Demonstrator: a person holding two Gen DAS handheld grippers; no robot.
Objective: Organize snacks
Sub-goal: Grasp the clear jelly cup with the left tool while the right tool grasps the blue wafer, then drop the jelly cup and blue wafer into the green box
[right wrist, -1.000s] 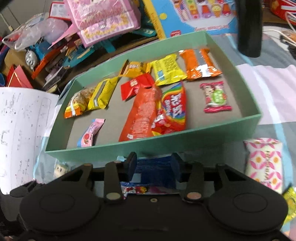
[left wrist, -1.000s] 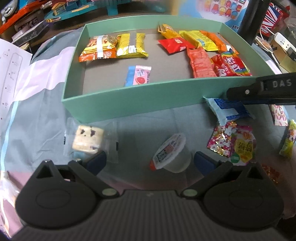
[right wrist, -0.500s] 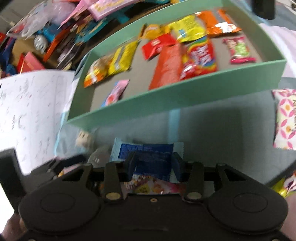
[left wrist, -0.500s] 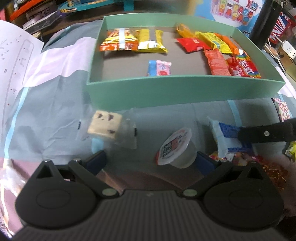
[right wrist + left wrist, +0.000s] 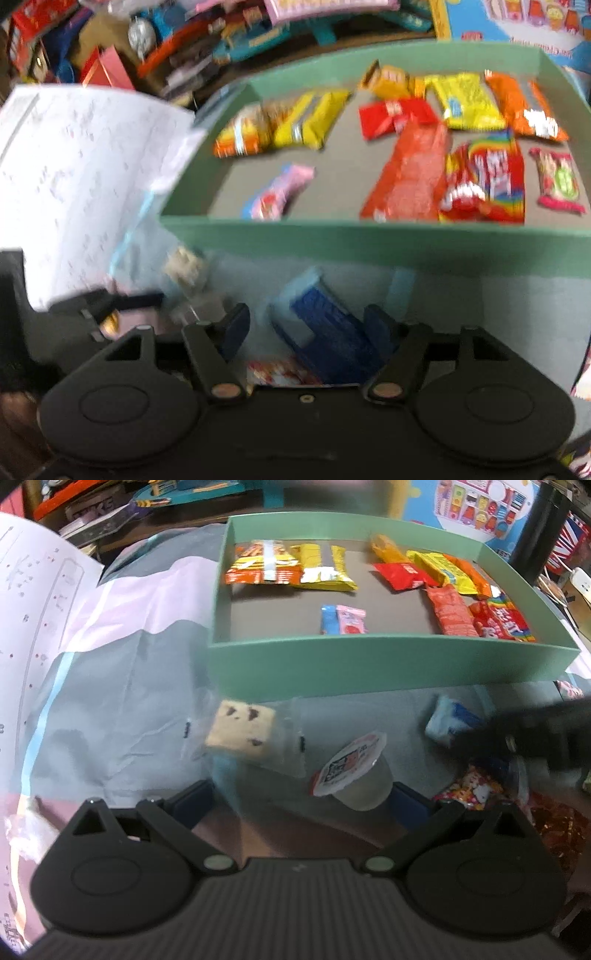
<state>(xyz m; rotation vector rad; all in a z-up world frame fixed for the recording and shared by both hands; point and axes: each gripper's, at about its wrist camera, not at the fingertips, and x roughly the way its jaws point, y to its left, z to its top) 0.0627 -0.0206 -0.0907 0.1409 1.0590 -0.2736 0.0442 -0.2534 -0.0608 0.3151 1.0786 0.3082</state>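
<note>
My left gripper (image 5: pixel 301 802) is open wide, low over the grey cloth. A jelly cup (image 5: pixel 351 771) lies on its side between the fingers, close to the right one. A cookie in a clear wrapper (image 5: pixel 242 731) lies just beyond the left finger. The jaws of my right gripper (image 5: pixel 306 325) are opening. A blue snack packet (image 5: pixel 325 317) lies slanted between them, with the left pad apart from it. The same blue packet (image 5: pixel 450 720) shows under the blurred right gripper (image 5: pixel 535 738). The green box (image 5: pixel 369 661) behind holds several snack packs.
A glittery pink packet (image 5: pixel 465 794) lies to the right of the jelly cup. White printed sheets (image 5: pixel 74 177) rise at the left. Toys and boxes (image 5: pixel 221 40) crowd the space behind the green box (image 5: pixel 369 240). The left gripper (image 5: pixel 110 299) shows at the right wrist view's left edge.
My right gripper drew back from the box with the blue packet, then its jaws spread and the packet now sits slanted. My left gripper shifted left; the cookie and cup appear further right.
</note>
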